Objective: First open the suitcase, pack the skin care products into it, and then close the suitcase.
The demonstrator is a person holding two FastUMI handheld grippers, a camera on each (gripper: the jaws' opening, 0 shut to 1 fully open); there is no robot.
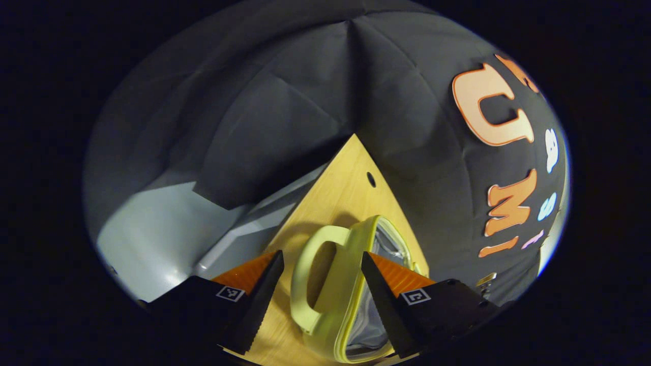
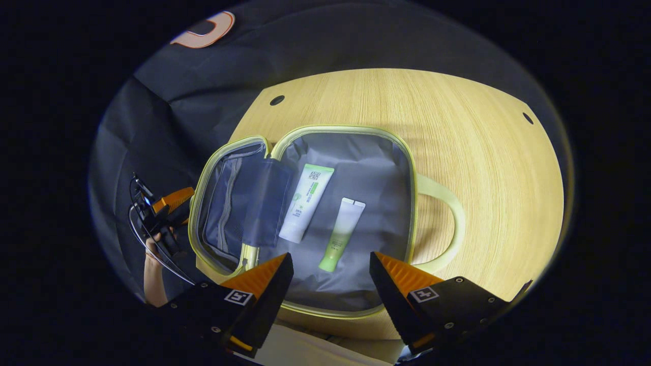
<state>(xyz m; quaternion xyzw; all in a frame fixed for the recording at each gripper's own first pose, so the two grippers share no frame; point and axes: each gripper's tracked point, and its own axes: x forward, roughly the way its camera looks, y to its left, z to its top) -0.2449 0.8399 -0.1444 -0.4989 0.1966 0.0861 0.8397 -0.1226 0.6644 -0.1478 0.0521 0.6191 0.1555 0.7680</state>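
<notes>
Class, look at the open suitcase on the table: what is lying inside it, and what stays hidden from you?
Inside the suitcase, on its grey lining, lie two tubes side by side, apart. The lid has a fabric flap; whatever is behind that flap is covered and cannot be seen.

print on the white tube (image 2: 305, 203) too small to read, no other legible text

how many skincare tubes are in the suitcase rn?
2, both lying on the grey lining of the open suitcase: a white-and-green tube nearer the lid, and a smaller tube with a green cap end beside it. The lid's pocket could hide more.
</notes>
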